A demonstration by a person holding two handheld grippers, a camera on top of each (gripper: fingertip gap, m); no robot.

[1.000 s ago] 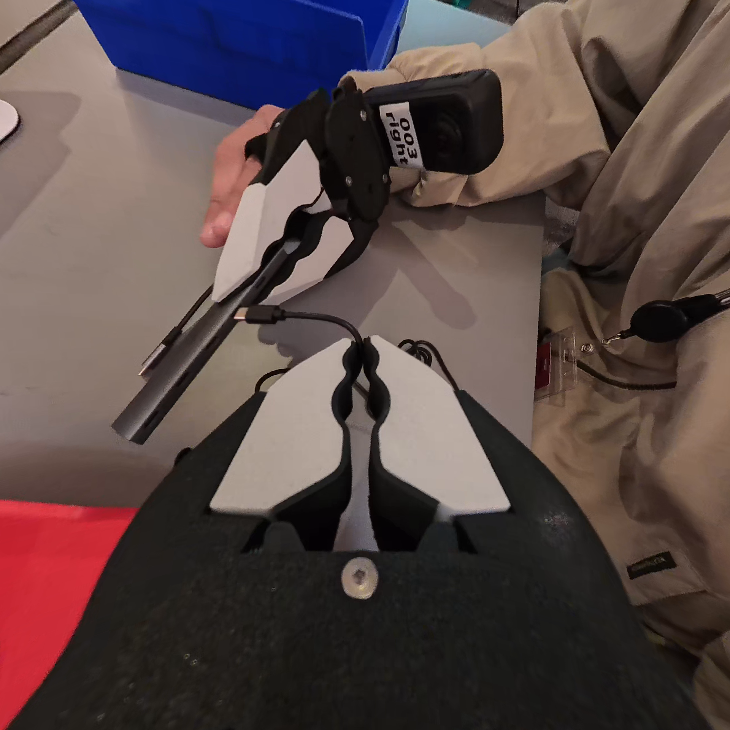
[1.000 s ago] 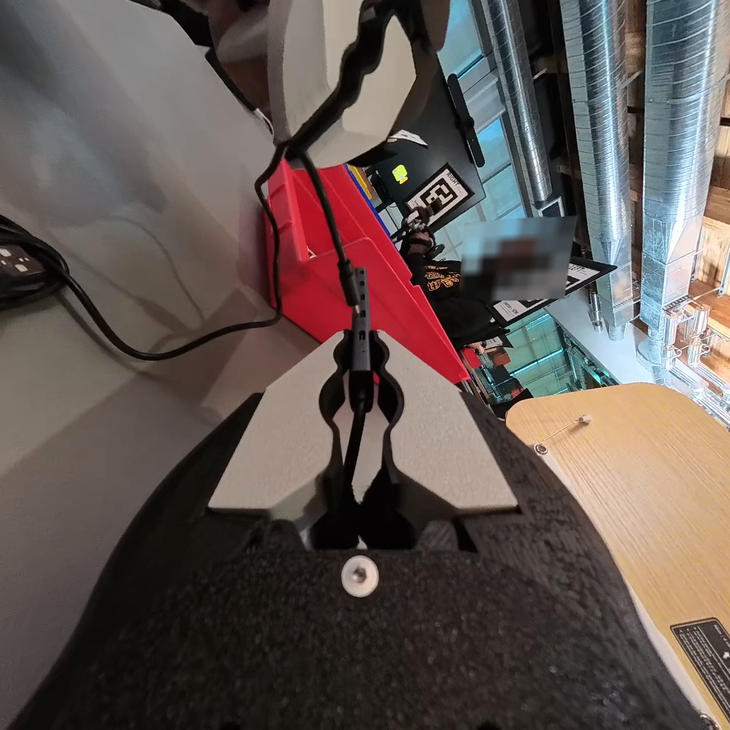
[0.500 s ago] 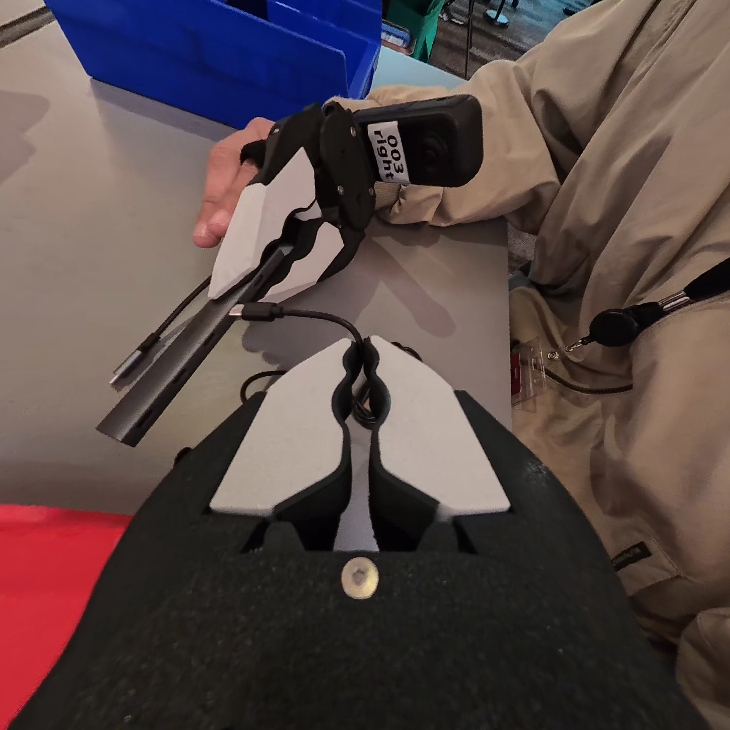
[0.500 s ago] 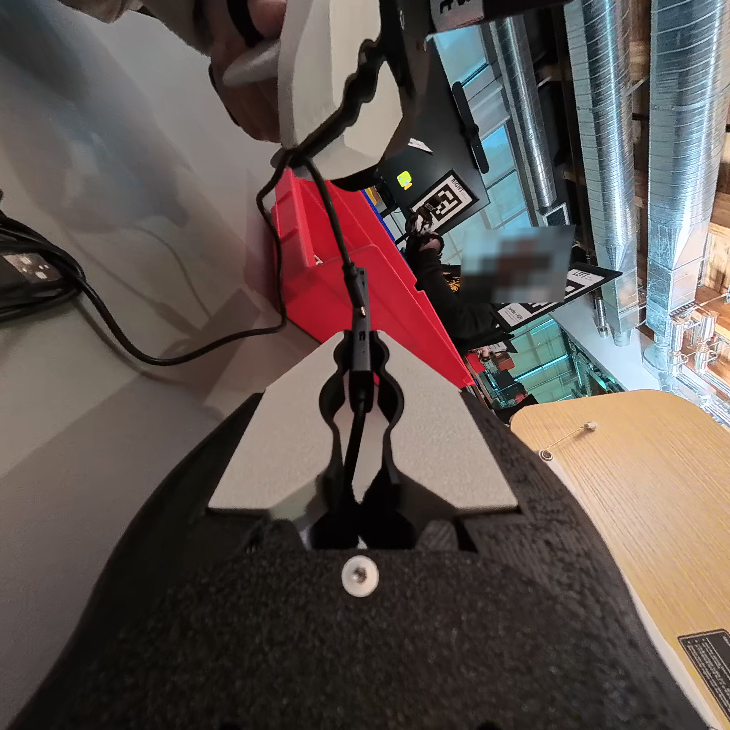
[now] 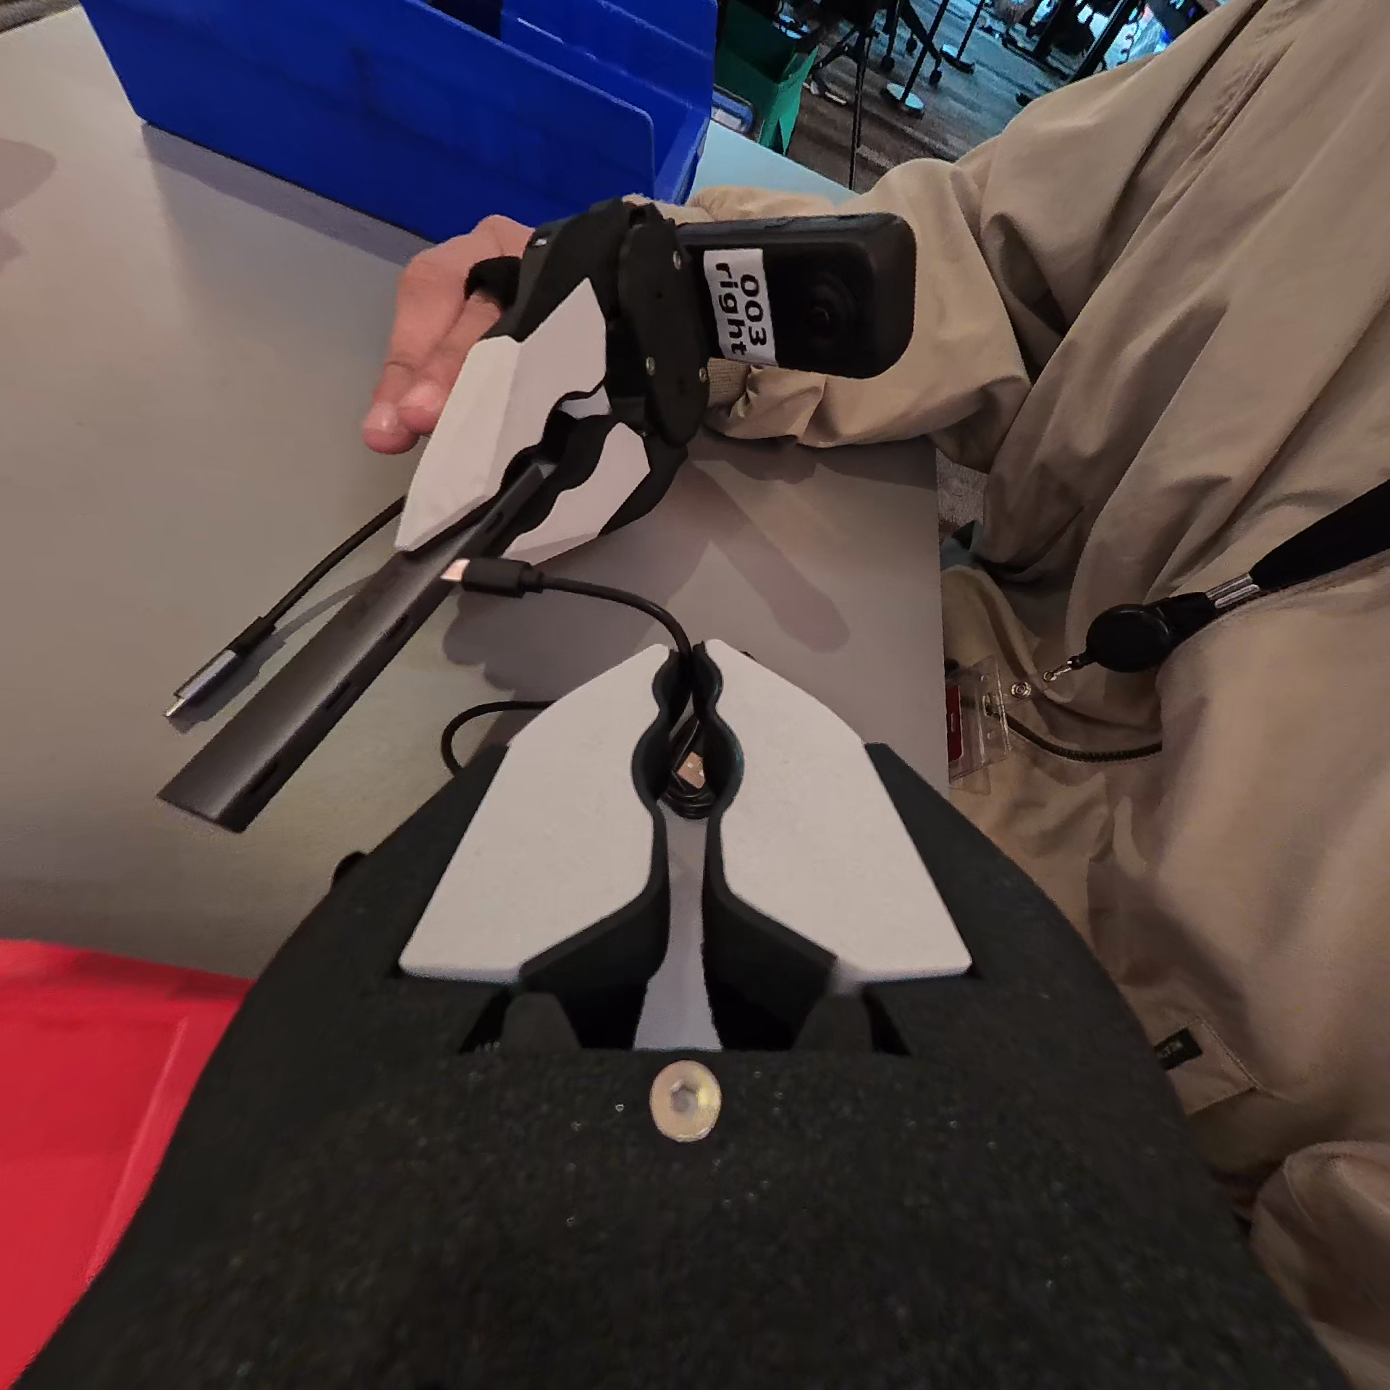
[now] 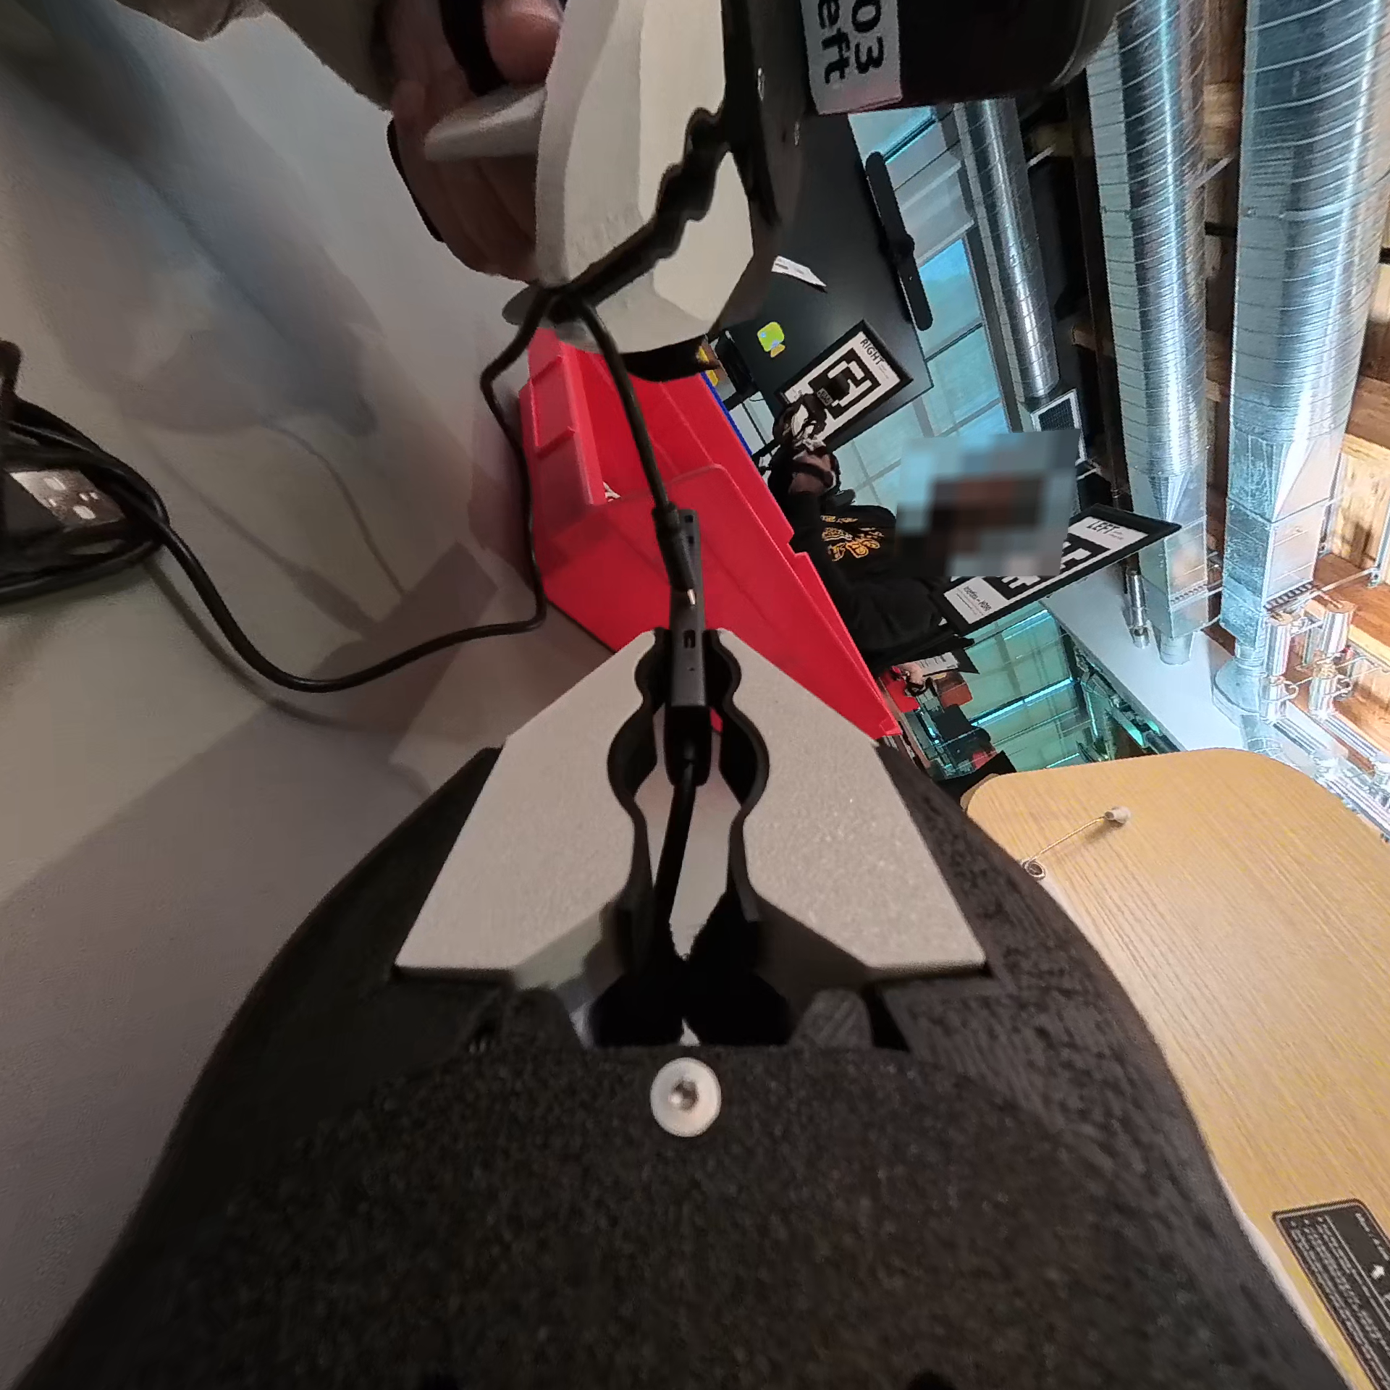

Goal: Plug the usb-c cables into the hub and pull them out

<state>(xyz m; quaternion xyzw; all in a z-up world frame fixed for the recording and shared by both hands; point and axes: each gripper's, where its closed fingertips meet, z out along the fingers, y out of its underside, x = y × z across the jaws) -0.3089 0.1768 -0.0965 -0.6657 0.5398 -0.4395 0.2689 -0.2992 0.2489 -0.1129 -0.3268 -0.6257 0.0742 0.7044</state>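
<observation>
- Left tongs (image 5: 686,654): closed narrow on a black usb-c cable (image 5: 602,594), gripped at the fingertips. The cable arcs forward to its plug (image 5: 489,575), whose metal tip sits just beside the hub's edge; whether it touches cannot be told.
- Right tongs (image 5: 481,538): clamped on one end of a dark grey hub (image 5: 316,677), held in the air above the grey surface (image 5: 150,414) and sloping down towards the left. The hub's own short lead ends in a silver plug (image 5: 207,681) hanging beside it.
- Right wrist view: the hub (image 6: 688,662) sits edge-on between the right tongs (image 6: 688,639), with the cable plug (image 6: 681,549) pointing at its end; a small gap appears between them. The left tongs (image 6: 639,248) show above, gripping the cable (image 6: 639,421).
- Writing: white stickers on both camera housings (image 5: 812,308) and printed marker boards in the background; text not recorded.
- Surroundings: blue bin (image 5: 391,98), red bin (image 6: 639,541), beige sleeve (image 5: 1053,301), wooden board (image 6: 1203,978).
</observation>
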